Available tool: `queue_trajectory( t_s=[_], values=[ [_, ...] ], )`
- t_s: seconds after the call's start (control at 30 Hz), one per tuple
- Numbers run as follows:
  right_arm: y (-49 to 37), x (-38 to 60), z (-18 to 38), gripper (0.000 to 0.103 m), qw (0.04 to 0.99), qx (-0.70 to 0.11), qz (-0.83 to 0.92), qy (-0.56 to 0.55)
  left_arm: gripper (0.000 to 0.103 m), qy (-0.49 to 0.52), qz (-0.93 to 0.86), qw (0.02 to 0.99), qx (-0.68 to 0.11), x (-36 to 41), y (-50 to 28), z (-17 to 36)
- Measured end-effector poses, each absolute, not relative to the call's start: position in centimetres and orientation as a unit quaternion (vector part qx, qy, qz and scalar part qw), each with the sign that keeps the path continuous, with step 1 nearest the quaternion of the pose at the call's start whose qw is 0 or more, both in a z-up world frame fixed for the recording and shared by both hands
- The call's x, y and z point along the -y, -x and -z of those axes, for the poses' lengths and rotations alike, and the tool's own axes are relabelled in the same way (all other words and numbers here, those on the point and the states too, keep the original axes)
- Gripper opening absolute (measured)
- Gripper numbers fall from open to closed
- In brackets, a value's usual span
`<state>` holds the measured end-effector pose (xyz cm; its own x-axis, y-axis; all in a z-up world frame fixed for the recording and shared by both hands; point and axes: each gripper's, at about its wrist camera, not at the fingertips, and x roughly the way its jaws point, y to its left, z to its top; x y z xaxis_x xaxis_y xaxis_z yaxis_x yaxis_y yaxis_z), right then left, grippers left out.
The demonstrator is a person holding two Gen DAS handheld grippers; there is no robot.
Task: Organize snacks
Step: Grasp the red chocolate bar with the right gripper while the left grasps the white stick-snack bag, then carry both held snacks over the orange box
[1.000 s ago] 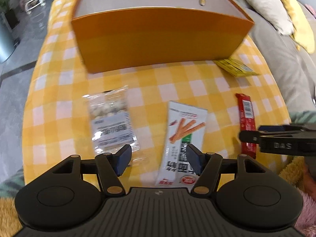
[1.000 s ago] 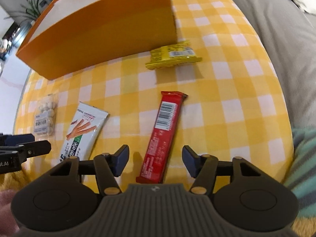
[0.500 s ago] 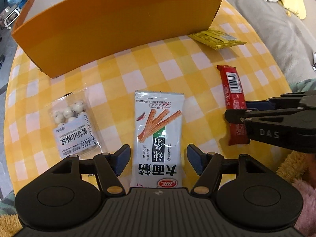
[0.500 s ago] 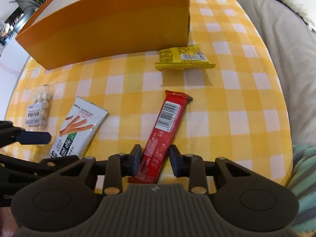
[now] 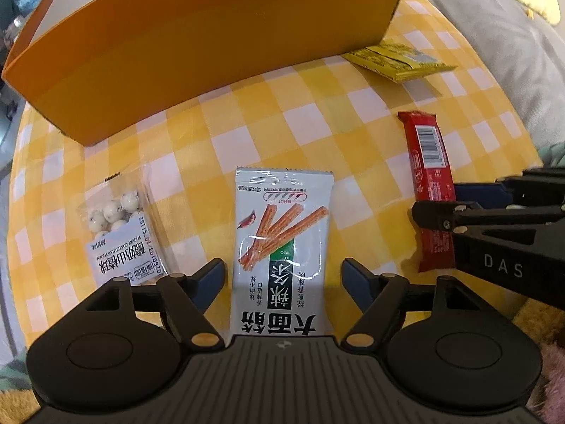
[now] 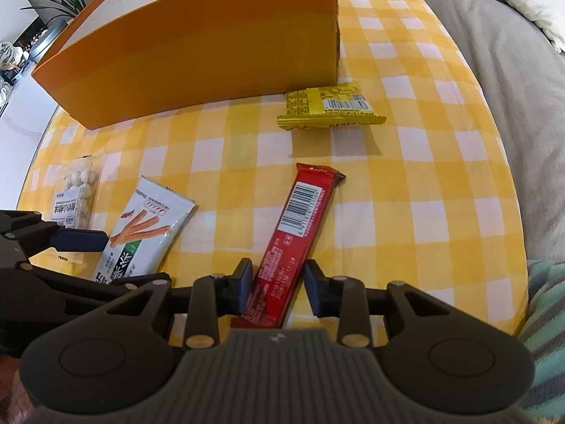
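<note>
Right gripper (image 6: 277,284) clamps the long red foil snack bar (image 6: 296,233) lying on the yellow checked tablecloth (image 6: 406,183); left gripper (image 5: 282,284), jaws opening, should straddle the white spicy-stick packet (image 5: 282,247) squarely before squeezing, orange cardboard box (image 5: 197,42) beyond

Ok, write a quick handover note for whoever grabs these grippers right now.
Left gripper: jaws opening, astride the white stick packet, not touching it.
Right gripper: jaws opening slightly, pads against the edges of the red bar, which lies flat on the checked cloth.
Elsewhere: bag of white balls left of the white stick packet; yellow packet by the orange box, at its right corner.
Done: all four snacks lie on the cloth; the box's inside is mostly hidden.
Left: probably lift the bar and the packet into the box, then the other two.
</note>
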<state>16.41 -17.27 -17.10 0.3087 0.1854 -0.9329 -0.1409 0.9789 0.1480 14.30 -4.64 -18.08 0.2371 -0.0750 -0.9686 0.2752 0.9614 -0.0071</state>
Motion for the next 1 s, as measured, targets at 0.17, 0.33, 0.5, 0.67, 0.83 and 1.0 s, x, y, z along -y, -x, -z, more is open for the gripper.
queue_trajectory(
  t_s=[0.17, 0.33, 0.5, 0.67, 0.83, 1.0],
  values=[
    [-16.2, 16.9, 17.0, 0.031, 0.809, -0.578, -0.102, -0.009, 0.059, -0.087, 0.117, 0.786, -0.601, 4.7, -14.3, 17.9],
    [-16.2, 16.8, 17.0, 0.028, 0.809, -0.579, -0.101, -0.005, 0.056, -0.089, 0.118, 0.788, -0.598, 4.7, -14.2, 17.9],
    [-16.3, 17.0, 16.9, 0.026, 0.809, -0.580, -0.099, -0.007, 0.054, -0.077, 0.115, 0.794, -0.591, 4.3, -13.8, 17.5],
    [-16.3, 17.3, 16.7, 0.023, 0.809, -0.579, -0.096, -0.010, 0.054, -0.065, 0.111, 0.804, -0.580, 3.8, -13.5, 16.4],
    [-16.0, 17.4, 16.1, 0.023, 0.816, -0.570, -0.097, -0.012, 0.054, -0.052, 0.108, 0.814, -0.569, 3.4, -13.5, 15.4],
    [-15.7, 17.5, 15.1, 0.022, 0.824, -0.558, -0.100, -0.017, 0.053, -0.036, 0.098, 0.825, -0.555, 2.7, -13.4, 14.0]
  ],
)
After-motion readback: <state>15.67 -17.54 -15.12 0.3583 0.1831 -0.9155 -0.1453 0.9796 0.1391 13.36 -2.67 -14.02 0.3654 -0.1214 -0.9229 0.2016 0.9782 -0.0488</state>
